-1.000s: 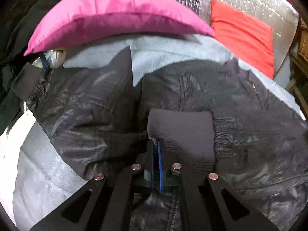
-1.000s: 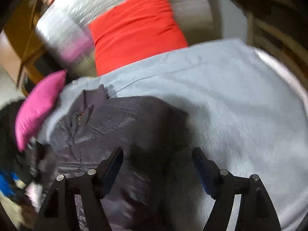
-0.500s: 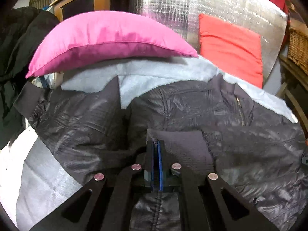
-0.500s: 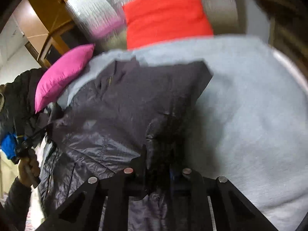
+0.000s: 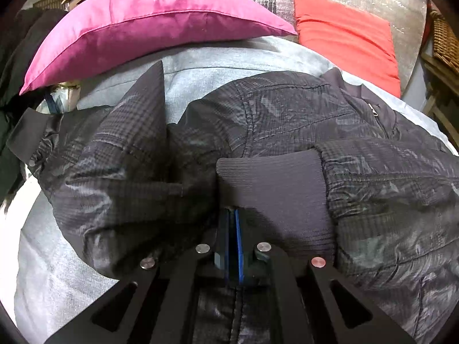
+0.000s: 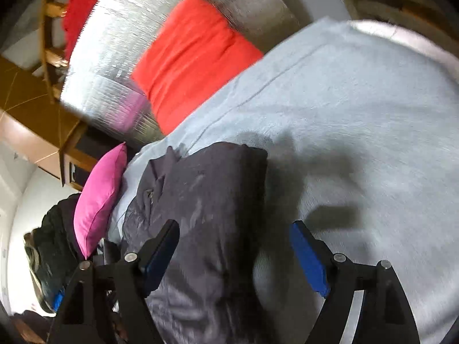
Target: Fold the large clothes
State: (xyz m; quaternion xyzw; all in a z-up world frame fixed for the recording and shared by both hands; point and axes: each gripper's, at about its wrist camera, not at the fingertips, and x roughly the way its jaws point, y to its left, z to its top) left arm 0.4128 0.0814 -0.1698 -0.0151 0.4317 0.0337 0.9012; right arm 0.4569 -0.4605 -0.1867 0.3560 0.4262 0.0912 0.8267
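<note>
Left wrist view: your left gripper (image 5: 231,229) is clamped tight at the near edge of the ribbed cuff (image 5: 272,195), sleeve laid across the dark quilted jacket (image 5: 287,120) on the grey blanket (image 5: 200,68); pink pillow (image 5: 149,28) at the far edge. No readable writing.

Right wrist view: your right gripper (image 6: 235,255) is opening, pads clear of the jacket's fold beneath. Sleeve-folding step; next, let go of the cuff.

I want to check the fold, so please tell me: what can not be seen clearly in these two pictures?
- Left gripper: left wrist view; the cuff lies against the shut tips, so a grip on it cannot be confirmed.
- Jacket hem: both views; cut off by the bottom edge and gripper frames.
- Far sleeve: left wrist view; its end runs to the dark left edge.
- Right gripper: jaws opening; blur hides fabric detail.
</note>
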